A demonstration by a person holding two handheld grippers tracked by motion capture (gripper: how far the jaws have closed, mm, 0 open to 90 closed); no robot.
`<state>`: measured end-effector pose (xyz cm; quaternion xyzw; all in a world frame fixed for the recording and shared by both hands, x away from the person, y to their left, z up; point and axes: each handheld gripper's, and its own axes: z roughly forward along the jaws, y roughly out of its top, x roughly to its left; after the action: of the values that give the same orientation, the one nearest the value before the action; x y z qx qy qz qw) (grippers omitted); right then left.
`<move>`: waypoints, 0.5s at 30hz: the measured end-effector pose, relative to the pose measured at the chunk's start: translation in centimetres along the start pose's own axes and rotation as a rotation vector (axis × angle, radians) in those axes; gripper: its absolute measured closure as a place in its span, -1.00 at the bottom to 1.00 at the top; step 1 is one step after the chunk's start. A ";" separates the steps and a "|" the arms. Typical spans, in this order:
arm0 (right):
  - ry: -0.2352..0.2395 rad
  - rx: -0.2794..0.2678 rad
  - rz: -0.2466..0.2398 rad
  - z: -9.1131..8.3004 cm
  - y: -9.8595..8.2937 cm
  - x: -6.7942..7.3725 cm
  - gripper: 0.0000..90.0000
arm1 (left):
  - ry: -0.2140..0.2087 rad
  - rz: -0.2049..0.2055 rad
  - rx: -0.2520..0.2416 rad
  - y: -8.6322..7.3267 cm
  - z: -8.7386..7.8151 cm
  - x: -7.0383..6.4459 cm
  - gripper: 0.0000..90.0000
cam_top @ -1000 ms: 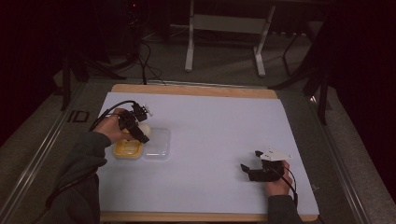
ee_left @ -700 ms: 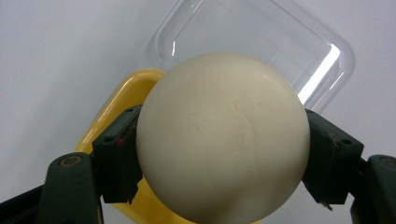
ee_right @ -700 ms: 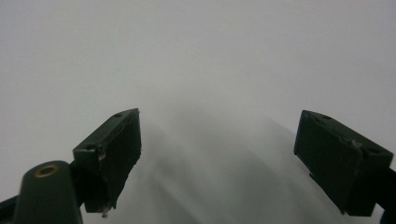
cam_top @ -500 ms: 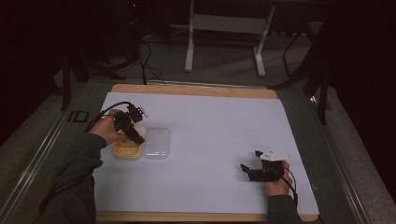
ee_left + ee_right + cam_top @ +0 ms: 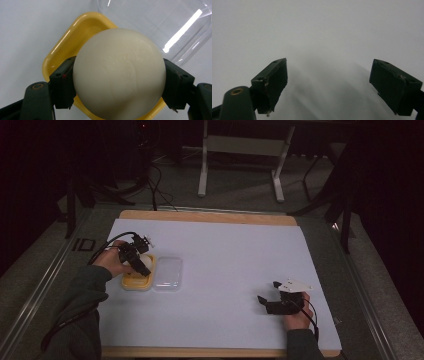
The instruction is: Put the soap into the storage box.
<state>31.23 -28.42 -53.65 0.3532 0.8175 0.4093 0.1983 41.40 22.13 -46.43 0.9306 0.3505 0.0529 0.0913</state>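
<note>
Dark green sleeves, black two-jaw grippers (brass-coloured pivot screws), trailing black cables, grey three-cornered plate.

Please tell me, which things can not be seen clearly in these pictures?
- Yellow tray floor, left gripper view: the white ball hides it.
- Clear lid, same view: cut off by the top and right edges.
- Left gripper jaws, high view: too small to judge the grip.
- Right gripper view: the table surface is blurred.
</note>
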 end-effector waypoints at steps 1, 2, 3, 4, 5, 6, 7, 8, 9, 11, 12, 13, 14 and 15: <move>0.000 -0.001 -0.001 0.0 0.0 0.0 -0.67 | -0.001 -0.005 0.000 -0.1 0.1 0.0 -0.43; 0.000 0.000 0.000 0.0 0.0 0.0 -0.67 | -0.001 -0.007 0.003 -0.2 0.2 0.1 -0.43; 0.000 0.000 0.001 0.0 0.0 0.0 -0.67 | -0.001 -0.014 0.003 -0.3 0.3 0.1 -0.43; 0.000 0.001 0.001 0.0 0.0 0.0 -0.67 | 0.000 -0.015 0.009 -0.4 0.3 0.2 -0.43; 0.000 0.001 0.000 0.0 0.0 0.0 -0.67 | 0.000 -0.020 0.009 -0.5 0.4 0.2 -0.43; 0.001 0.001 0.000 0.0 0.0 0.0 -0.67 | 0.004 -0.021 0.014 -0.6 0.5 0.3 -0.43; 0.000 0.001 0.000 0.0 0.0 0.0 -0.67 | 0.004 -0.024 0.016 -0.6 0.6 0.4 -0.43; 0.000 0.001 0.000 0.0 0.0 0.0 -0.67 | 0.003 -0.022 0.013 -0.7 0.7 0.5 -0.43; 0.000 0.001 0.000 0.0 0.0 0.0 -0.67 | 0.002 -0.026 0.014 -0.8 0.8 0.5 -0.43; 0.000 0.001 0.000 0.0 0.0 0.0 -0.67 | 0.008 -0.018 0.019 -0.9 1.1 0.5 -0.43; 0.000 0.001 -0.001 0.0 0.0 0.0 -0.67 | 0.013 -0.015 0.020 -0.9 1.2 0.4 -0.43; 0.000 0.002 -0.001 0.0 0.0 0.0 -0.67 | 0.015 -0.013 0.022 -0.9 1.4 0.4 -0.43; 0.000 0.001 -0.001 0.0 0.0 0.0 -0.67 | 0.013 -0.011 0.025 -0.9 1.6 0.4 -0.43; 0.000 0.002 -0.001 0.0 0.0 0.0 -0.67 | 0.012 -0.012 0.029 -0.9 1.7 0.4 -0.43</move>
<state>31.24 -28.40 -53.65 0.3531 0.8180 0.4085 0.1984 41.41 22.86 -48.31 0.9293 0.3575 0.0529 0.0761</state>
